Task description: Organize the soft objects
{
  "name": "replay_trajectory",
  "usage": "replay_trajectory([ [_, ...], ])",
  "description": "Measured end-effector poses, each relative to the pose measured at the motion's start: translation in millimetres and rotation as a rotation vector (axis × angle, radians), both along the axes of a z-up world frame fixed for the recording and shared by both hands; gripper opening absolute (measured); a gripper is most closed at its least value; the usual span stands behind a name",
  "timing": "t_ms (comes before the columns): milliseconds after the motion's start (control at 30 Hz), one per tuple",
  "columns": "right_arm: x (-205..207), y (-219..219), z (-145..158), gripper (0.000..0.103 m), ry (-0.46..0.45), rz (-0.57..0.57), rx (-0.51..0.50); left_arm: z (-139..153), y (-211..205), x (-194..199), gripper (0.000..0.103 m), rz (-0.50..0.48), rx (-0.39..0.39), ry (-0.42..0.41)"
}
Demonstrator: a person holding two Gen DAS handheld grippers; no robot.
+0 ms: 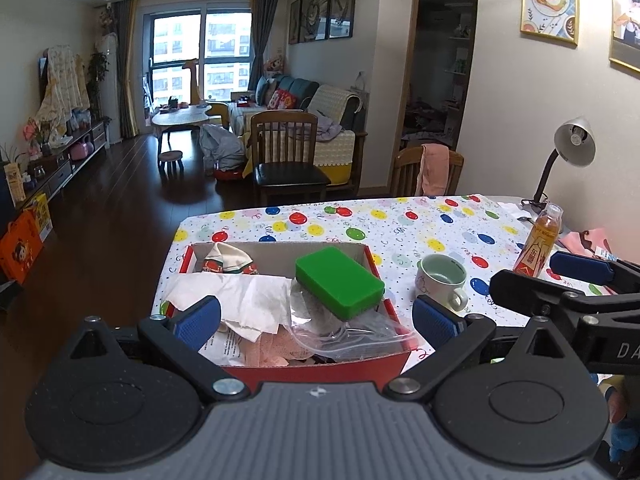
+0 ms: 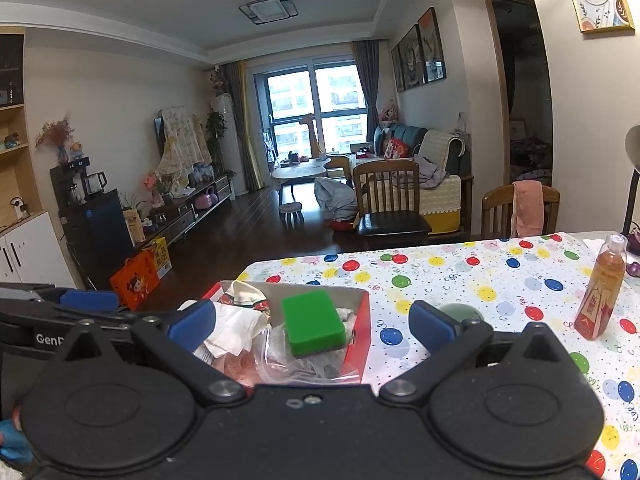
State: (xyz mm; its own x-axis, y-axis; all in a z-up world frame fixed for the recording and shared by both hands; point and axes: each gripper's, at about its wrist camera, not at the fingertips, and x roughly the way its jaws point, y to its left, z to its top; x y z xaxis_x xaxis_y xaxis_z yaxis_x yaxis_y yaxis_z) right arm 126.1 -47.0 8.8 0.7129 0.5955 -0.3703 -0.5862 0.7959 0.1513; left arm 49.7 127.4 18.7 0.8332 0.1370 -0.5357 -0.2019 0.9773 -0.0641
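Your left gripper (image 1: pixel 318 322) and right gripper (image 2: pixel 312 326) both wide open, holding nothing, green rectangular foam sponge (image 1: pixel 339 282) at 12 o'clock, on top in the red cardboard box (image 1: pixel 394 312)

The sponge (image 1: pixel 339 282) lies in the box (image 1: pixel 320 366) on the table (image 1: pixel 400 224) — mug (image 1: pixel 440 285) just right, bottle (image 1: pixel 538 240) farther right.

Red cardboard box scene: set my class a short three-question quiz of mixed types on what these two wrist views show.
1. True or false: the green rectangular sponge lies inside the red cardboard box.
2. Which stands nearest that box? A) orange drink bottle B) white ceramic mug C) grey desk lamp
3. Fill in: both the left gripper and right gripper are ____, gripping nothing.

Key: 1 true; 2 B; 3 open.
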Motion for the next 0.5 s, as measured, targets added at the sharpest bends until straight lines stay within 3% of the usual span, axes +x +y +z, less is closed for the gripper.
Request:
replay_trajectory([
  [500,3.1,-3.9,-3.6,0.103,0.018,-0.046,0.009,1.1,-3.1,-2.1,0.103,-0.011,0.001,-0.010],
])
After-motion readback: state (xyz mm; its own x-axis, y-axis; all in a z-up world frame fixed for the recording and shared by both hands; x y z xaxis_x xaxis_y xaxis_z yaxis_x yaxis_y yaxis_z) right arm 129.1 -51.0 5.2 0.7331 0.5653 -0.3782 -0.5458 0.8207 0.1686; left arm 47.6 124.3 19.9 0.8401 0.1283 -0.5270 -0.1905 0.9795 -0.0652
